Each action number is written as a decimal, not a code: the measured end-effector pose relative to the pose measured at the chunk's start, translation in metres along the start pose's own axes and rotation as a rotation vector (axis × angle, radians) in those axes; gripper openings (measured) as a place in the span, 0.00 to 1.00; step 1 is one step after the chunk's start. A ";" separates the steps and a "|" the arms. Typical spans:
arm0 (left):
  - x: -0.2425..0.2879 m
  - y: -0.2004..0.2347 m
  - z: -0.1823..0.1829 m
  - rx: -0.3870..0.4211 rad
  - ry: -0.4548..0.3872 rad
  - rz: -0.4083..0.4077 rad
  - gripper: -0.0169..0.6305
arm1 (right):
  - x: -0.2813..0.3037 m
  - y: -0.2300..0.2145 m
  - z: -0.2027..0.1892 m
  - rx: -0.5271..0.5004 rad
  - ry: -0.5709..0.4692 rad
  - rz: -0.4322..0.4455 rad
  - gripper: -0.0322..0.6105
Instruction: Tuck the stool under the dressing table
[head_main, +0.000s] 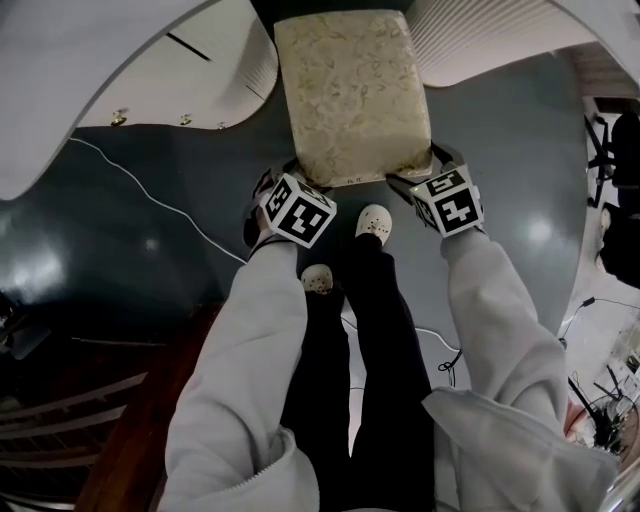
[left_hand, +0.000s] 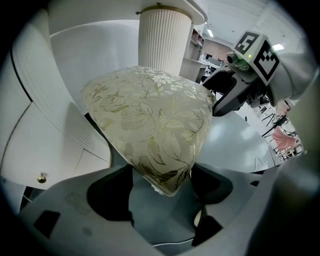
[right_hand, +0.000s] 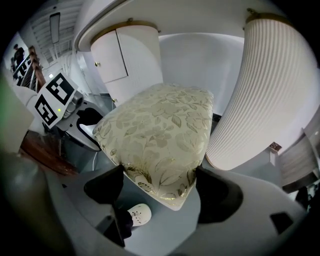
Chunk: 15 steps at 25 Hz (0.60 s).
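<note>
Since my left gripper (head_main: 283, 178) and right gripper (head_main: 428, 168) each clamp a near corner of the stool (head_main: 350, 90), whose far end lies in the gap under the dressing table (head_main: 60, 70), I'd push both evenly farther in, keeping it off the fluted right pedestal (right_hand: 280, 95).

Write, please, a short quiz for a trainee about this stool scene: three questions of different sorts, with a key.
1. True or false: the stool lies tipped on its side.
2. What does the left gripper grip? A) a corner of the stool's cushion B) a drawer knob C) a shoe
3. Fill in: the right gripper is shut on the cushion's near ___ corner.
Key: 1 false; 2 A; 3 right.
</note>
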<state>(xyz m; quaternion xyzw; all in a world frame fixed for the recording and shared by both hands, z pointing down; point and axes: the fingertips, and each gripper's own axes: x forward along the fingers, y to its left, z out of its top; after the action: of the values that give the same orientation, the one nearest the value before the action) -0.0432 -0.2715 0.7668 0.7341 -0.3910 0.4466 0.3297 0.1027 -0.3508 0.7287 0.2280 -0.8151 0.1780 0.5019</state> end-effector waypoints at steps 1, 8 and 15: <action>0.001 0.003 0.002 0.000 -0.001 0.001 0.57 | 0.002 -0.003 0.003 -0.002 0.002 0.001 0.84; 0.003 0.027 0.022 0.023 -0.005 0.012 0.57 | 0.008 -0.019 0.027 0.000 -0.031 -0.016 0.84; 0.012 0.044 0.032 0.018 -0.021 0.053 0.57 | 0.020 -0.030 0.040 -0.006 -0.057 -0.034 0.84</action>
<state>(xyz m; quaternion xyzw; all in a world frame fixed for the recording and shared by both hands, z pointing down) -0.0657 -0.3223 0.7716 0.7311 -0.4097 0.4511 0.3069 0.0820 -0.4003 0.7309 0.2452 -0.8255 0.1608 0.4822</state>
